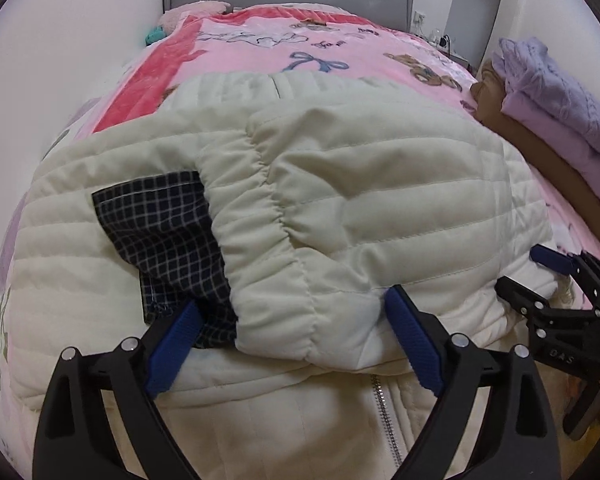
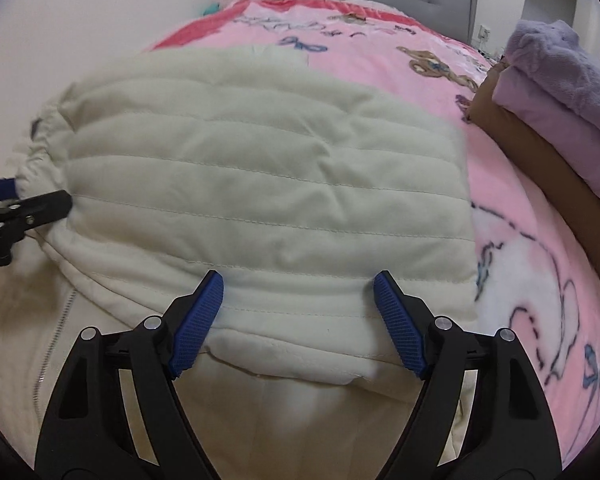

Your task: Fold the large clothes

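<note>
Lying across the near end of the pink blanket (image 2: 400,76), the cream quilted jacket (image 1: 340,208) sits folded, while left gripper (image 1: 290,330) and right gripper (image 2: 298,308) hover spread wide, gripping nothing.

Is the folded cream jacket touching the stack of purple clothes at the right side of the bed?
Apart. The right wrist view shows pink blanket between the cream jacket and the purple clothes.
</note>
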{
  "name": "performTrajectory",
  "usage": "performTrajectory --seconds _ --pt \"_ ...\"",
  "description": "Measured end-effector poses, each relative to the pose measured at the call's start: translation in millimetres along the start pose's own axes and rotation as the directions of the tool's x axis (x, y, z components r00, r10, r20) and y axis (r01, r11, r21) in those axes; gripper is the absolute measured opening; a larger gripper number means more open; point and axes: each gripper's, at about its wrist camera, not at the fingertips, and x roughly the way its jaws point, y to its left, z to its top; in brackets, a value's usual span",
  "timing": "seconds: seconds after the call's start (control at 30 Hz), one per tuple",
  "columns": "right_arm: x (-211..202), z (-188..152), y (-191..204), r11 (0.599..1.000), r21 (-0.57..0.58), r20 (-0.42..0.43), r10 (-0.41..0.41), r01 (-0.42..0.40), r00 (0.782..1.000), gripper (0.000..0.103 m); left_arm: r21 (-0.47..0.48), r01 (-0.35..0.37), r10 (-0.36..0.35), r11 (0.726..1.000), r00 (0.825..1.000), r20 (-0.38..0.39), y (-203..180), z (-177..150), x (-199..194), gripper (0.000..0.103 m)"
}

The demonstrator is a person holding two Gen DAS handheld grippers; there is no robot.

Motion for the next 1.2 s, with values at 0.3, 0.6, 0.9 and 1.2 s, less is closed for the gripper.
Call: performTrajectory --seconds 0.3,0.6,0.9,1.2 --pt "3.1 4.7 -2.1 1.0 0.007 -0.038 -0.006 0.006 0.999 0.08 0.005 0.009 -0.009 1.0 1.0 0.012 -1.4 -2.0 -2.2 0.092" --pt "-99.2 -57.6 -34.9 0.992 0.12 -0.003 0.037 -0.036 0.999 0.081 0.045 -0.048 0.044 0.998 0.996 0.079 36.1 -52.1 -86.4 0.092" --pt "-167.4 -164.8 -28.5 0.978 0.21 -0.276 0.059 0.0 0.959 0.082 0.032 -0.178 0.181 0.983 0.97 -0.16 91.1 -164.0 -150.8 0.092" --pt "-164.8 -197.1 -38.3 0.952 0.303 -0.322 0.065 0.038 0.944 0.083 -0.091 -0.282 0.247 0.955 0.927 -0.281 148.1 -213.2 -166.2 0.092"
